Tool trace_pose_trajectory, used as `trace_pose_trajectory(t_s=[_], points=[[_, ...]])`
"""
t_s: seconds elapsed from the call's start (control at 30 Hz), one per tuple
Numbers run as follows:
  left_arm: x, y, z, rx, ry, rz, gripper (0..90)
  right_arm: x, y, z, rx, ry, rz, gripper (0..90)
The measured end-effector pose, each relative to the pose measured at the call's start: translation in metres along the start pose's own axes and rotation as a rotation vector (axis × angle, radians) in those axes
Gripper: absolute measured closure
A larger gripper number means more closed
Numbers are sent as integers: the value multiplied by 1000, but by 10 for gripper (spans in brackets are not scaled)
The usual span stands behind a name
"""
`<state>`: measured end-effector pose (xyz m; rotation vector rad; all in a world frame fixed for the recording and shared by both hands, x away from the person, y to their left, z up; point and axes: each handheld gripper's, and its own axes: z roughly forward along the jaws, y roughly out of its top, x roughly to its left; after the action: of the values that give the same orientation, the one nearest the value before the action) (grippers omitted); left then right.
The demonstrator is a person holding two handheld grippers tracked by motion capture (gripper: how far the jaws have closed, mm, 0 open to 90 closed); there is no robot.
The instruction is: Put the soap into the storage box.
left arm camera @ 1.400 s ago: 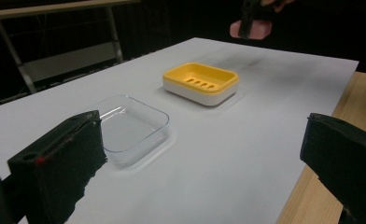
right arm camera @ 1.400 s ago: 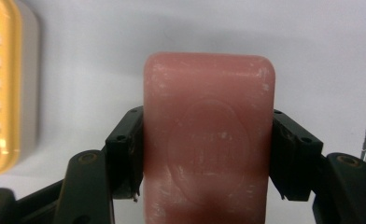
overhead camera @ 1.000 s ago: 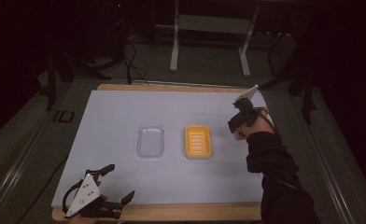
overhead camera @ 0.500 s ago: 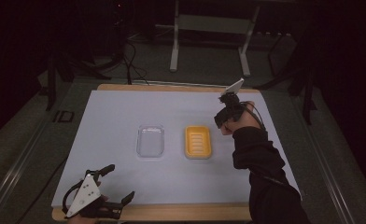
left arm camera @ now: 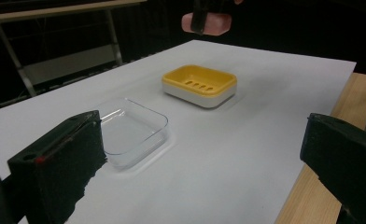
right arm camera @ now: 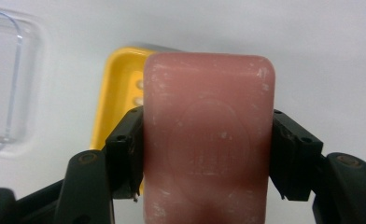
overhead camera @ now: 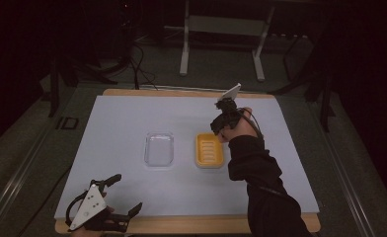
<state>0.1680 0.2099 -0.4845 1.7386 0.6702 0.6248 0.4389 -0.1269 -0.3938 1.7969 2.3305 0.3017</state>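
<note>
While the left gripper (overhead camera: 125,197) rests low at the near left corner of the table (overhead camera: 132,118), jaws spread wide with nothing between them, the right gripper (right arm camera: 204,154) is raised over the far right part of the white surface. Its two black jaws are clamped on the long sides of a pink soap bar (right arm camera: 208,140), which stands between them with its broad face toward the gripper's camera; a faint round stamp shows on that face. Seen from the left gripper view, the bar (left arm camera: 206,22) hangs in the air above and behind the yellow soap dish (left arm camera: 200,85), clear of it. From the right gripper view, the dish (right arm camera: 118,93) lies beneath the bar, partly hidden by it. A clear plastic tray (overhead camera: 159,149) sits just left of the dish (overhead camera: 209,150), apart from it, both near the table's middle.
</note>
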Motion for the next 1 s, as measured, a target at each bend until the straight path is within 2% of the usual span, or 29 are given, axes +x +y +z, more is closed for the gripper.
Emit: trace_pose_trajectory(t_s=[0.2,0.4,0.47,0.67,1.0], points=[[0,0,0,1,-2,0,2,11,0,9,16,30,6,374],[0,0,0,0,-3,0,2,17,-1,18,8,49,18,374],[0,0,0,-1,-5,1,2,18,-3,22,-22,61,50,374],[0,0,0,0,-6,2,2,22,-8,35,-23,97,83,374],[-1,0,0,-1,-8,3,2,27,-15,57,-23,84,121,374]])
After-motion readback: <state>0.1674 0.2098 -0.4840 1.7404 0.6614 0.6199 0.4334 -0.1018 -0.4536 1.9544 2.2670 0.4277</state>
